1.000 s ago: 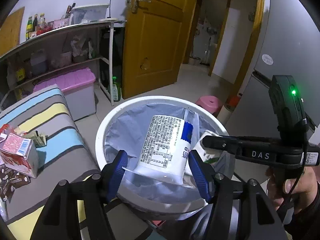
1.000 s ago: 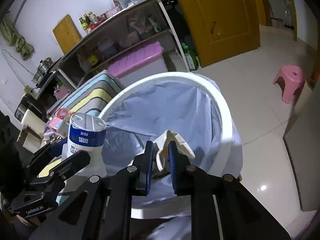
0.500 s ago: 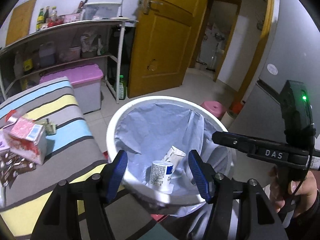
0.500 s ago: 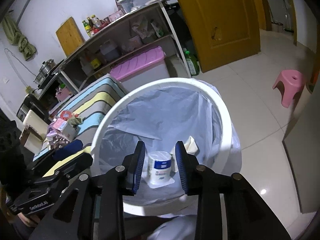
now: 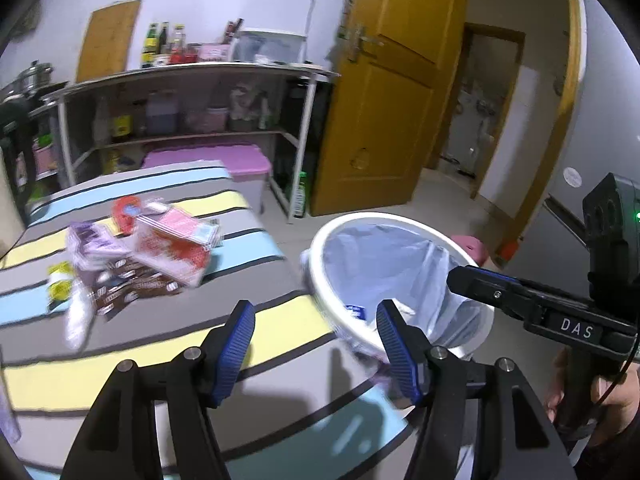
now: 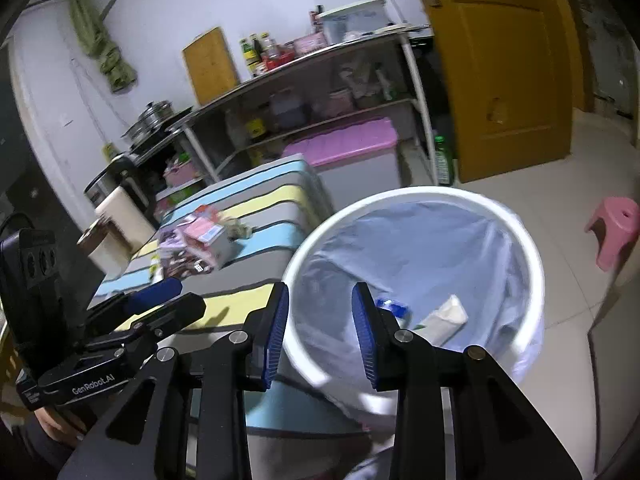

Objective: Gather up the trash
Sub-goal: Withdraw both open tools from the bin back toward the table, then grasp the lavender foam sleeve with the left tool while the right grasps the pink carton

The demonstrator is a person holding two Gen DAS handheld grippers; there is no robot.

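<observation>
Jaws on both grippers stand apart and hold nothing: left gripper (image 5: 316,344) wide, right gripper (image 6: 318,332) at a moderate gap.

Left gripper hangs over the near edge of the striped surface (image 5: 256,332), its right finger overlapping the rim of the white bin (image 5: 320,240). Right gripper sits over the bin's (image 6: 536,264) near-left rim.

Bin lined with a pale blue bag (image 6: 400,248). Inside, at the bottom: a white container with a blue label (image 6: 394,306), partly hidden behind the right gripper's finger, and a crumpled white carton (image 6: 444,318) just beside it. In the left view only a blue-and-white sliver of the container (image 5: 356,312) shows.

Trash pile on the striped surface (image 6: 276,208), well apart from the bin: red-and-pink carton (image 5: 172,248), purple packet (image 5: 94,246), brown wrappers (image 5: 132,284), a yellow-green scrap (image 5: 60,280), a white blurred item (image 5: 78,316). Motion blur in the left view; details unclear.

Beyond: metal shelving (image 5: 180,76) with bottles, pink-lidded storage box (image 6: 352,144), yellow door (image 5: 384,92), pink stool (image 6: 616,228) on the tiled floor.
</observation>
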